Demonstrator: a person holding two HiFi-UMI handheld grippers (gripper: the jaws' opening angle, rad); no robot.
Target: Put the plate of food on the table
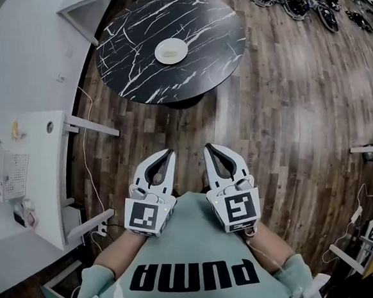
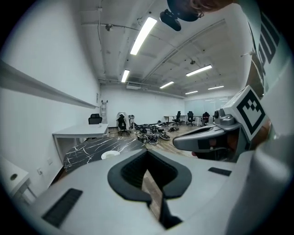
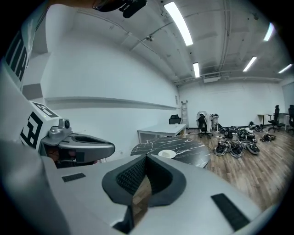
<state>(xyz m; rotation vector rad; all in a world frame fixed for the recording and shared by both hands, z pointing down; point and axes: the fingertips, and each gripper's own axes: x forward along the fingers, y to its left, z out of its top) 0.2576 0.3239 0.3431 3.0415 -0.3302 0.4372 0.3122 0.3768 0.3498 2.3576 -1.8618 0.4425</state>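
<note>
**Two tools closed and empty, plate on the round desk**

We hold both tools low in front of our chest, side by side over the wooden floor [image 1: 291, 121]. They point toward the round black desk [image 1: 203, 24] with its white marble veins.

The left tool [image 1: 169, 151] has its jaws brought fully together, tips meeting, with nothing between them. Through the hollow behind the tips we see only floorboards. The right tool [image 1: 207, 147] is the same, its jaws pressed tip to tip and gripping nothing. The two tools sit near each other but do not touch. Each has its marker cube close against our mint-green sweater [image 1: 191, 255].

The white plate [image 1: 170, 51] rests flat on the round desk, near its middle and well apart from both tools. Something pale lies on the plate; it is too small for us to tell what it is.

At the left a white desk [image 1: 37, 165] stands along the wall, and a thin cable [image 1: 86, 163] trails over the floor beside it. Beyond the round desk, dark equipment [image 1: 294, 4] lies spread on the floorboards.
</note>
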